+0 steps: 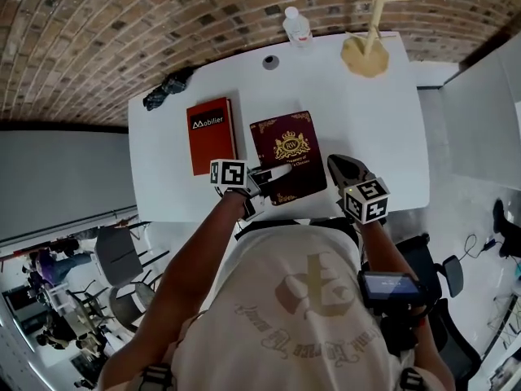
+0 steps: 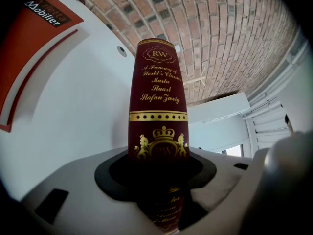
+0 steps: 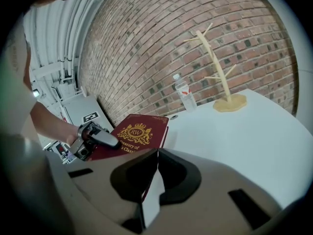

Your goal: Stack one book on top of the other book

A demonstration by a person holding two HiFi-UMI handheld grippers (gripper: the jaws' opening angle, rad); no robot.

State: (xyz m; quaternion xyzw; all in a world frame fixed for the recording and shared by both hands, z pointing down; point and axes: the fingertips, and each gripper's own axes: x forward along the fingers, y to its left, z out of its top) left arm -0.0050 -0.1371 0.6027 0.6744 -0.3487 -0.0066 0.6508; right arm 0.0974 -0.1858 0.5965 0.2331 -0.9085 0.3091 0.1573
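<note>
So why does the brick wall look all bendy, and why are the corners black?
Left gripper view and right gripper view: wide-angle lenses curve the brick wall and leave dark corners. Left gripper view: the maroon book looms big, its near end dim. Head view: bricks bow.

maroon book [image 1: 286, 155], perhaps tilted, beside orange book [image 1: 210, 133]

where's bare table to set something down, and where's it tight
Widest bare patch: the table right of the maroon book, nearer than the wooden stand. A smaller strip lies between both books' far edges and the bottle. Tight: the slim gap to the orange book, and the near edge, at the left hand-held gripper and right hand-held gripper.
</note>
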